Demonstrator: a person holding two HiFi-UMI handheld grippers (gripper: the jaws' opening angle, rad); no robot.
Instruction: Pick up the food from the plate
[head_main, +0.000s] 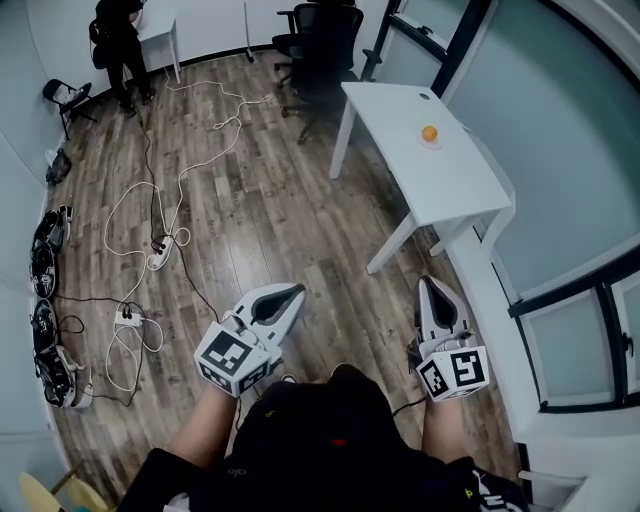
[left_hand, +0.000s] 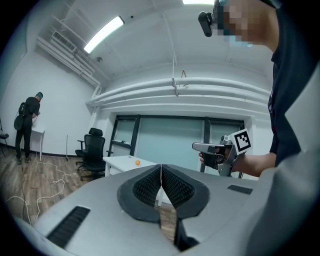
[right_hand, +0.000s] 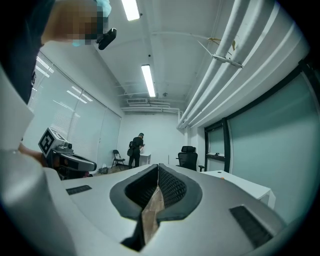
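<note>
Orange, round food (head_main: 429, 132) sits on a small plate (head_main: 431, 144) toward the far end of a white table (head_main: 400, 180). It is untouched.

Task status: not started. Both grippers are held low in front of the person, over the floor and well apart from the table.

- Left gripper (left_hand: 161, 175): jaws closed, pad against pad, nothing between them.
- Right gripper (right_hand: 158, 175): jaws closed likewise, empty.

Steps outstanding, as judged:
1. Walk up to the table.
2. Open one gripper and place its pads on either side of the food.
3. Close and lift clear of the plate.

A round item may roll off the plate if nudged, so centre the pads before closing.

Surface: the tabletop is flat, white and largely bare around the plate.

Room:
- The floor (head_main: 280, 200) is wood plank, with loose white cables (head_main: 190, 170) and a power strip (head_main: 160, 258) lying on it.
- Black office chairs (head_main: 322, 45) stand beyond the table.
- A glass partition (head_main: 560, 150) runs along the right side.
- Another person (head_main: 118, 40) stands at a small white desk (head_main: 160, 30) at the far end.
</note>
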